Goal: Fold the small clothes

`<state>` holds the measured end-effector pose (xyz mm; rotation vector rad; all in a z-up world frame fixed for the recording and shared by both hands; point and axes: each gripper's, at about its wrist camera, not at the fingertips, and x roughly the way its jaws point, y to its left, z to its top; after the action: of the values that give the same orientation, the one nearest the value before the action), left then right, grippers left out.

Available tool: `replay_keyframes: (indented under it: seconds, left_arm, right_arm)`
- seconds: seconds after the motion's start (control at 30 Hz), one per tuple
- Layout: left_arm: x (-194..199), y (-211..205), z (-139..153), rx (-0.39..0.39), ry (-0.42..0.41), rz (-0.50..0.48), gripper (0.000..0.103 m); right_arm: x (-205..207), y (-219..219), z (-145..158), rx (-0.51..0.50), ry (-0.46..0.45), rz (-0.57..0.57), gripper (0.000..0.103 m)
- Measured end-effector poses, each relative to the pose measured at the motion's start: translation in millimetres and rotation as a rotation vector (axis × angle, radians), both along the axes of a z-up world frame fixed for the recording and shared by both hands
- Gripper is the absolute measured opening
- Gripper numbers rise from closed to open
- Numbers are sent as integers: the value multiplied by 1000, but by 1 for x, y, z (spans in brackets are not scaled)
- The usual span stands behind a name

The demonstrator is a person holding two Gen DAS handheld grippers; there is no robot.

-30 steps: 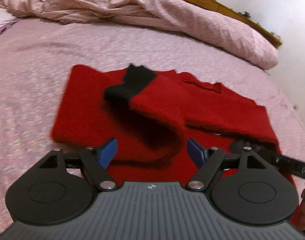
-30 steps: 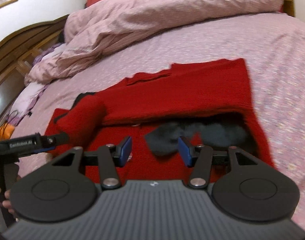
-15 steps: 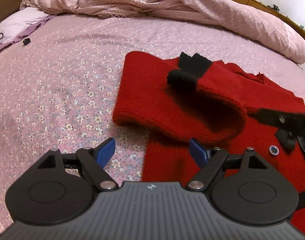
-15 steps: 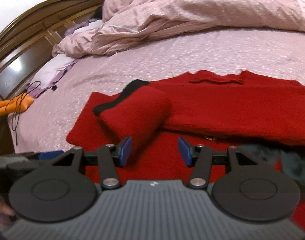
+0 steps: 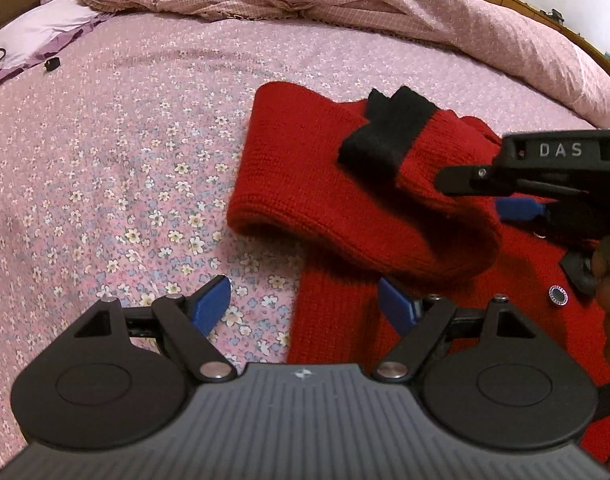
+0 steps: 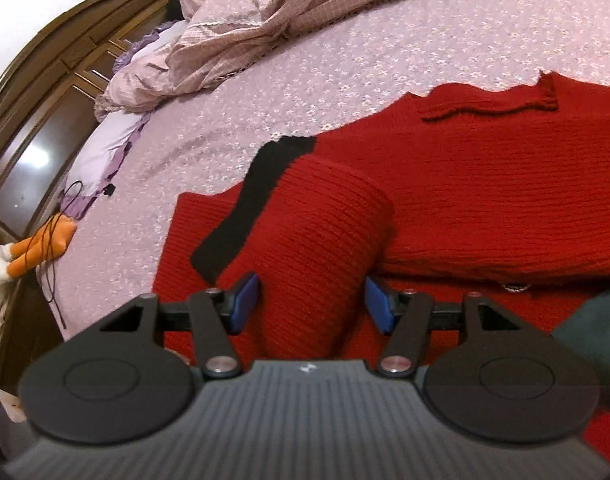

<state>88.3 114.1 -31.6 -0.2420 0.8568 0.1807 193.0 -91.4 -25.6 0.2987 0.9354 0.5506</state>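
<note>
Sweater looked soft, thick, floppy knit; my right claw, jaws just narrowing, straddled its folded sleeve unpinched, left claw wide.

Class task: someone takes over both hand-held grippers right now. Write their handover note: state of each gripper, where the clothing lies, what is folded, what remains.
Left hand-held gripper: open, empty, over the near left edge of the red sweater.
Right hand-held gripper: open, jaws just been closing, the folded sleeve between them, not yet pinched.
Sweater: lying on the floral bedsheet.
Done: left sleeve with black cuff laid across the body; far side folded over.
Left: remaining folds, which I cannot judge fully from here.
</note>
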Motion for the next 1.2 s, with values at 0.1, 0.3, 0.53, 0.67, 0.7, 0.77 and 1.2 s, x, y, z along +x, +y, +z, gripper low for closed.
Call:
replay_keyframes:
  seconds: [0.1, 0.3, 0.53, 0.67, 0.7, 0.77, 1.2]
  left_arm:
    - [1, -1, 0, -6, -5, -1, 84]
    - [4, -4, -2, -7, -10, -13, 84]
    - [12, -10, -4, 33, -3, -26, 84]
    - [19, -13, -6, 42, 4, -25, 84]
    - [21, -13, -6, 47, 4, -27, 84]
    - [25, -16, -7, 59, 5, -31, 84]
    - [39, -14, -10, 66, 16, 3, 86]
  right_arm:
    - [-1, 3, 7, -12, -28, 15, 23]
    - [-4, 1, 42, 34, -153, 66, 20]
    - [-2, -16, 101, 54, -379, 76, 20]
    - [1, -33, 120, 2, -462, 50, 20]
    - [1, -38, 121, -7, -471, 39, 20]
    - [4, -51, 121, -18, -476, 11, 20]
    - [22, -110, 50, -32, -338, -136, 22]
